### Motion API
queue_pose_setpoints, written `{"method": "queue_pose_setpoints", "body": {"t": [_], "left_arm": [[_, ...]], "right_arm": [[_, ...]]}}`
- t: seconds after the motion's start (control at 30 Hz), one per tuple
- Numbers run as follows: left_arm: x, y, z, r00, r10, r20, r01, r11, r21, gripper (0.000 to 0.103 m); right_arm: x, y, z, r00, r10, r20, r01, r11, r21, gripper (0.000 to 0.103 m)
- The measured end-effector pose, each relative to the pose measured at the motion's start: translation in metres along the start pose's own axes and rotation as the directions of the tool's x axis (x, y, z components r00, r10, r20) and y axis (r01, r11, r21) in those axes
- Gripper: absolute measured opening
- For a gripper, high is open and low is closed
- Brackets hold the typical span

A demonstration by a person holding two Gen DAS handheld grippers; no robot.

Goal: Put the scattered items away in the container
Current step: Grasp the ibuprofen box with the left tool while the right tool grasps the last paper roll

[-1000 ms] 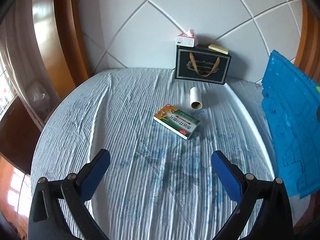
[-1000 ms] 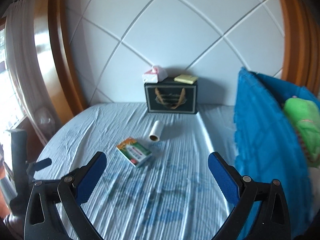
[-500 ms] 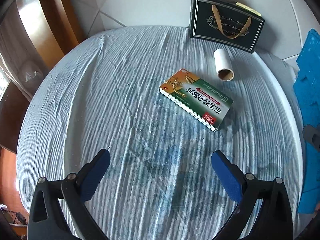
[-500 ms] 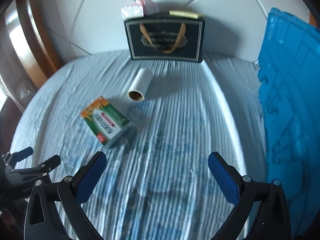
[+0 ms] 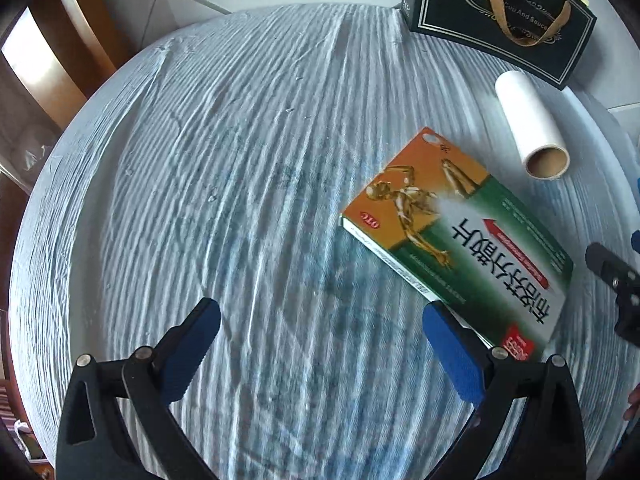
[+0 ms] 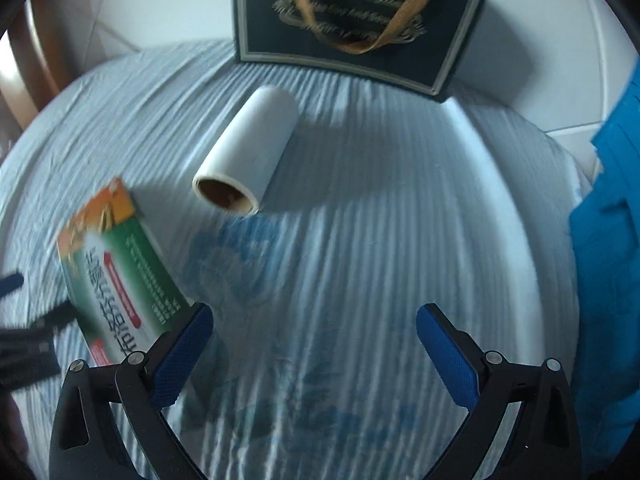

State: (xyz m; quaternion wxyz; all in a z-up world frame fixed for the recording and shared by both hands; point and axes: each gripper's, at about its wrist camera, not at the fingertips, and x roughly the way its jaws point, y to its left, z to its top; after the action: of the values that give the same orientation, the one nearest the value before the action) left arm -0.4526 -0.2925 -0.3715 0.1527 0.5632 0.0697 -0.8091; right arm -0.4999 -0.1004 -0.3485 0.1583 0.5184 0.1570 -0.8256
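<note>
step: reaching | left gripper point(image 5: 320, 330) wide open, empty, by box point(image 5: 456, 236) | right gripper point(image 6: 314, 330) wide open, empty, near roll point(image 6: 248, 156) | next: move over each, squeeze

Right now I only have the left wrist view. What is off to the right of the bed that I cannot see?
Observer: A blue container stands beside the bedsheet, on its right edge.
Operator: Is the right gripper holding anything?
Observer: No. The right gripper is open and empty, above the sheet.
Operator: How does the white roll lie from that side?
Observer: The white roll lies on its side, its cardboard core facing the right gripper, clear of the medicine box.
</note>
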Motion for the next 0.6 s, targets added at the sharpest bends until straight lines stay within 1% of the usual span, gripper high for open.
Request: {"method": "queue_pose_setpoints", "body": {"t": [0.03, 0.07, 0.1, 0.13, 0.17, 0.23, 0.3, 0.37, 0.43, 0.5, 0.6], "left_arm": [[0.003, 0.001, 0.005, 1.0, -0.005, 0.006, 0.005, 1.0, -0.006, 0.103], [0.006, 0.002, 0.011, 1.0, -0.005, 0.009, 0.005, 1.0, -0.009, 0.103], [0.007, 0.003, 0.017, 1.0, 0.002, 0.014, -0.002, 1.0, -0.01, 0.103], [0.007, 0.003, 0.023, 1.0, 0.013, 0.021, -0.013, 1.0, -0.008, 0.103], [0.006, 0.004, 0.029, 0.999, 0.022, 0.032, -0.022, 1.0, -0.004, 0.103], [-0.006, 0.004, 0.037, 0.997, 0.027, 0.067, -0.027, 1.0, -0.002, 0.103], [-0.021, 0.005, 0.04, 0.995, 0.01, 0.095, -0.009, 1.0, -0.011, 0.103], [-0.036, -0.002, 0.041, 0.993, -0.029, 0.111, 0.031, 0.999, -0.021, 0.103], [-0.045, -0.016, 0.042, 0.991, -0.072, 0.114, 0.073, 0.997, -0.006, 0.103], [-0.048, -0.03, 0.042, 0.989, -0.084, 0.118, 0.084, 0.996, 0.011, 0.103], [-0.046, -0.047, 0.039, 0.991, -0.09, 0.103, 0.088, 0.996, 0.024, 0.103]], "right_arm": [[-0.002, 0.004, -0.002, 1.0, 0.012, 0.013, -0.012, 1.0, -0.01, 0.103], [-0.003, 0.009, -0.005, 0.998, 0.059, 0.009, -0.059, 0.998, -0.026, 0.103], [-0.003, 0.018, -0.008, 0.99, 0.137, -0.016, -0.138, 0.99, -0.042, 0.103], [-0.004, 0.027, -0.011, 0.981, 0.192, -0.032, -0.194, 0.979, -0.058, 0.103], [-0.005, 0.038, -0.014, 0.972, 0.23, -0.042, -0.233, 0.969, -0.086, 0.103], [-0.01, 0.052, -0.017, 0.97, 0.241, -0.028, -0.243, 0.963, -0.118, 0.103], [-0.017, 0.046, -0.018, 0.969, 0.248, 0.003, -0.247, 0.966, -0.073, 0.103], [-0.025, 0.024, -0.018, 0.974, 0.223, 0.032, -0.224, 0.975, 0.003, 0.103], [-0.031, -0.004, -0.02, 0.987, 0.147, 0.062, -0.151, 0.986, 0.067, 0.103], [-0.031, -0.032, -0.02, 0.995, 0.067, 0.071, -0.075, 0.99, 0.118, 0.103], [-0.015, -0.046, -0.015, 0.998, 0.019, 0.055, -0.026, 0.991, 0.13, 0.103]]}}
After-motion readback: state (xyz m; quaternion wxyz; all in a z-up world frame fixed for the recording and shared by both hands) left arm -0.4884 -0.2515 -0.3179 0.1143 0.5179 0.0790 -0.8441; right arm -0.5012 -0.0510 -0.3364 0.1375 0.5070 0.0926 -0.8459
